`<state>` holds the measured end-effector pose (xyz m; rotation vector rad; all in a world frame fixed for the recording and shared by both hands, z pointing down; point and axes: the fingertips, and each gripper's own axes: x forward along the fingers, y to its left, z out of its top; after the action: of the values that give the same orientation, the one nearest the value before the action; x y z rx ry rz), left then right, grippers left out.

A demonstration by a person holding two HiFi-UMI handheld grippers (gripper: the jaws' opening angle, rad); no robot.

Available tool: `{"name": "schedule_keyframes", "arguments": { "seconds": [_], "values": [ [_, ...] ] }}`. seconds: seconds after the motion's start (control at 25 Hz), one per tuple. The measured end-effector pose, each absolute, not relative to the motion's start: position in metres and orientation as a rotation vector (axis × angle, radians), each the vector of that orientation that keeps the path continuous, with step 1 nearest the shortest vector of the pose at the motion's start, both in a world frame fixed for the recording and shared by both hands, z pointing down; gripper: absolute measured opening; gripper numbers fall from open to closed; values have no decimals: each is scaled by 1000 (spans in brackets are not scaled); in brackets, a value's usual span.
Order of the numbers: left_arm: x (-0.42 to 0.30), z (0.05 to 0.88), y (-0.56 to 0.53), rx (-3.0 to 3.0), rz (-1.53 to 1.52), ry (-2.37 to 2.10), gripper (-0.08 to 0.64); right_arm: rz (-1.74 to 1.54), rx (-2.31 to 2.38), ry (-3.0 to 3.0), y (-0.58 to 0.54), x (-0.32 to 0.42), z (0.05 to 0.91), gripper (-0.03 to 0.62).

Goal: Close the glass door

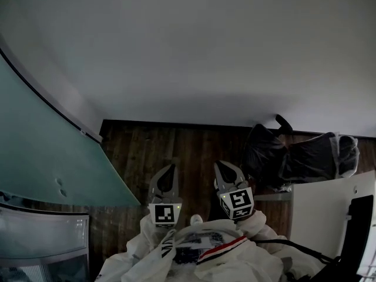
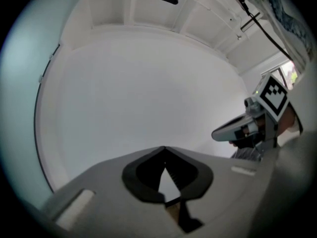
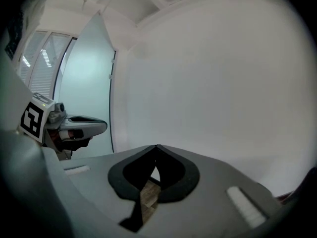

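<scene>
Currently L claw (image 1: 170, 169) & R claw (image 1: 219, 165) both clenched, empty; glass door (image 1: 47, 145) off to left.

No words, numbers or brands are legible; only black-and-white square code markers (image 1: 165, 214) show, on the left claw (image 1: 171, 167) and right claw (image 1: 217, 164).

The person wears white sleeves (image 1: 144, 248); the grey left tool (image 1: 173, 167) and right tool (image 1: 217, 164) have black-lined jaws, each bearing a black-and-white marker cube (image 1: 165, 214).
</scene>
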<state>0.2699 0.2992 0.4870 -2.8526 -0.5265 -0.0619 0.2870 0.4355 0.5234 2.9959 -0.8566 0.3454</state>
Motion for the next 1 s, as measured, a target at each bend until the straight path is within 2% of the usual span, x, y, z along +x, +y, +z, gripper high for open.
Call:
{"name": "schedule_keyframes", "arguments": {
  "seconds": [0.56, 0.8, 1.0],
  "values": [
    [401, 476, 248, -2837, -151, -46, 2, 354, 2853, -1274, 400, 457, 527, 5],
    [417, 480, 234, -2831, -218, 135, 2, 391, 2756, -1468, 377, 494, 538, 5],
    [389, 484, 206, -2793, -300, 410, 2, 492, 2596, -1705, 333, 497, 564, 5]
  ]
}}
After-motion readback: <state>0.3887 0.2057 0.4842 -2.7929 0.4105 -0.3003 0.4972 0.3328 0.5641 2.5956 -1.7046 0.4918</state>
